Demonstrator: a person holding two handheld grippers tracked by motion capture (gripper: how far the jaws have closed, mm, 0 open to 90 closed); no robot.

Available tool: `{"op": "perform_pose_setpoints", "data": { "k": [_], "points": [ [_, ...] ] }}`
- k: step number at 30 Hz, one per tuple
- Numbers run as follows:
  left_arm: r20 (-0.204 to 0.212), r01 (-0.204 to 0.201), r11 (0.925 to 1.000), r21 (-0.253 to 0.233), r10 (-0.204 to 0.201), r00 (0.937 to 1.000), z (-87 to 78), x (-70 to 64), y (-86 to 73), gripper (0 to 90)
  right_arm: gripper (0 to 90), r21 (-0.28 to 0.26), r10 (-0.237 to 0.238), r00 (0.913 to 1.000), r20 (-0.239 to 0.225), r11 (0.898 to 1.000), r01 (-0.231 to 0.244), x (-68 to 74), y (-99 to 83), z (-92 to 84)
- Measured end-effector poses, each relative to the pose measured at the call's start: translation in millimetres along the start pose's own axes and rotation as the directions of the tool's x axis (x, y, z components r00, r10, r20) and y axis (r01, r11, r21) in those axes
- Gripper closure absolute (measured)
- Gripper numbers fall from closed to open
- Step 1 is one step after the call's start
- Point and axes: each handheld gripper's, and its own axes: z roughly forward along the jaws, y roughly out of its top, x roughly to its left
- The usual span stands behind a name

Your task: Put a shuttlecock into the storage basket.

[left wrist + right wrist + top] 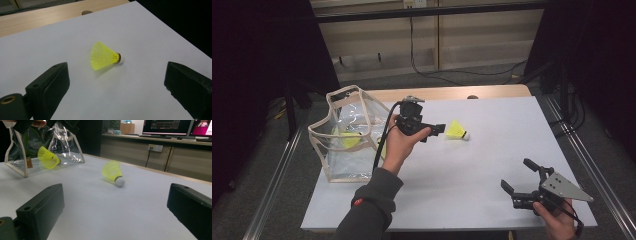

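Note:
A yellow shuttlecock (457, 131) (105, 56) (113, 172) lies on its side on the white table (492, 150), cork end pointing right in the high view. My left gripper (439, 129) (117, 75) is open just left of it, jaws on either side and not touching it. A clear plastic bag (357, 165) (67, 147) with cream trim stands at the left and holds a second yellow shuttlecock (347, 139) (48, 157). My right gripper (516, 174) (115, 195) hovers open and empty near the front right corner.
A strip of wooden tabletop (452, 92) runs along the far edge. Metal rails (277, 180) flank the table. Cables (437, 72) lie on the floor behind. Monitors (165, 126) stand on a counter in the right gripper view.

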Motion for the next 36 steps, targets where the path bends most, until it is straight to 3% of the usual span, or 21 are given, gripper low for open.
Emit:
{"op": "perform_pose_setpoints", "data": {
  "k": [11,24,27,36],
  "points": [
    [-0.006,-0.007,1.0,0.004,0.007,1.0,18.3,-3.1,-6.2,6.2,1.0,-0.001,0.0,1.0,-0.001,1.0,0.0,0.0,0.1,0.2],
    [-0.007,-0.032,0.999,0.031,0.032,0.9995,38.8,1.3,-12.2,6.3,1.1,-0.004,0.002,1.0,0.001,1.0,-0.002,-0.4,0.2,0.0],
    [-0.003,-0.019,0.9994,0.028,0.019,0.9998,42.9,2.8,-14.5,6.3,1.1,-0.003,0.004,1.0,0.0,1.0,-0.004,-0.3,0.2,0.0],
    [0.006,-0.03,0.999,0.033,0.03,0.9995,54.3,3.7,-18.0,6.3,1.1,-0.004,0.003,1.0,0.001,1.0,-0.003,-1.1,-0.2,0.4]
  ]
}}
